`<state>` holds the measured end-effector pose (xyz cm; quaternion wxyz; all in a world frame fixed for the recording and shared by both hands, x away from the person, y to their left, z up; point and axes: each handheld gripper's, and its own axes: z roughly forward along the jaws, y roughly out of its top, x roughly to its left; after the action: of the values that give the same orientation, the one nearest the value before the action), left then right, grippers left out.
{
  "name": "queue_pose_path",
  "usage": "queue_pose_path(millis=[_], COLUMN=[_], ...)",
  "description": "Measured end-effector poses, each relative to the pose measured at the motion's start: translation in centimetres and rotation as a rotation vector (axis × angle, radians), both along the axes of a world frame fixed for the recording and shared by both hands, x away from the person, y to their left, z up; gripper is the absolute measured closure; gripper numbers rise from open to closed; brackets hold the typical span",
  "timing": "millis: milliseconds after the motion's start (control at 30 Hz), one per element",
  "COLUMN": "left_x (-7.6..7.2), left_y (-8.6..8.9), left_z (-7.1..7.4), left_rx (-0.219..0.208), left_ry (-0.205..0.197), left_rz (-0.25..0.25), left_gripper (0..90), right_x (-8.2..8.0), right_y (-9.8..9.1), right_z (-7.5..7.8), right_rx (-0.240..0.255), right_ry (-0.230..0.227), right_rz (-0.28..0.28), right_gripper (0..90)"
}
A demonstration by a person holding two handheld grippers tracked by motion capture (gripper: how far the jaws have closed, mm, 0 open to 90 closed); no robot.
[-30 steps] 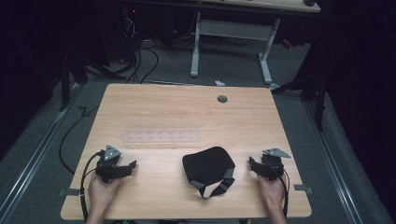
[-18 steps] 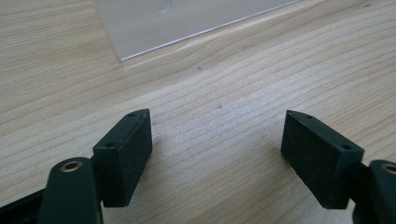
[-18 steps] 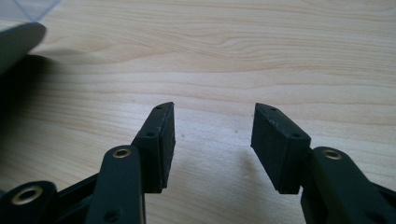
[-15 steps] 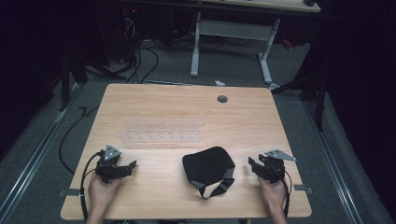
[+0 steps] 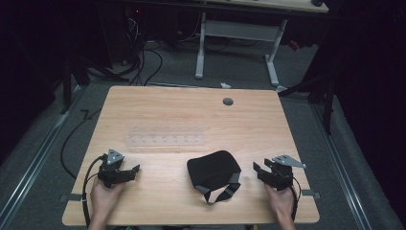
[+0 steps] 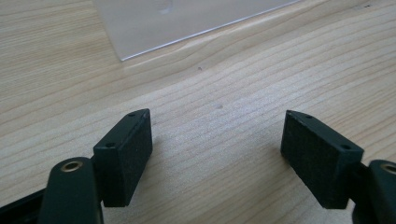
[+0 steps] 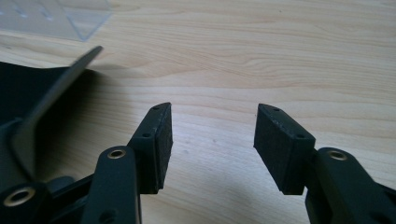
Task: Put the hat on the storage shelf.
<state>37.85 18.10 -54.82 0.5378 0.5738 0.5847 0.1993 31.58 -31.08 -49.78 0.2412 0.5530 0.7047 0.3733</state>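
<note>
The black eye mask (image 5: 213,170) lies flat near the tabletop's (image 5: 191,120) front edge, about midway along it, its strap trailing toward that edge. Just to its right hangs the right claw (image 5: 259,171), spread with nothing between its jaws, which have just been opening. Well apart, near the front left corner, the left claw (image 5: 133,171) is spread wide over bare wood. A clear plastic sheet (image 5: 165,140) lies behind the mask.
</note>
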Motion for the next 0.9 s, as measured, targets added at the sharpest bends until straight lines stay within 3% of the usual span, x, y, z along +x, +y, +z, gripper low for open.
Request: queue_pose_path(millis=[300, 633, 900], left_x=[0.0, 0.0, 0.0], left_y=[0.0, 0.0, 0.0], left_z=[0.0, 0.0, 0.0], left_rx=[0.001, -0.001, -0.001], left_ry=[0.0, 0.001, 0.0], left_rz=[0.0, 0.003, 0.003], left_gripper=[25.3, 25.4, 25.3], right_x=[-1.0, -1.7, -1.5], right_y=[1.2, 3.2, 4.8], right_z=[1.3, 2.4, 2.3], right_rx=[0.05, 0.034, 0.038], right_ry=[-0.028, -0.058, -0.044], right_rz=[0.069, 0.151, 0.202], right_gripper=[46.4, 44.4, 41.6])
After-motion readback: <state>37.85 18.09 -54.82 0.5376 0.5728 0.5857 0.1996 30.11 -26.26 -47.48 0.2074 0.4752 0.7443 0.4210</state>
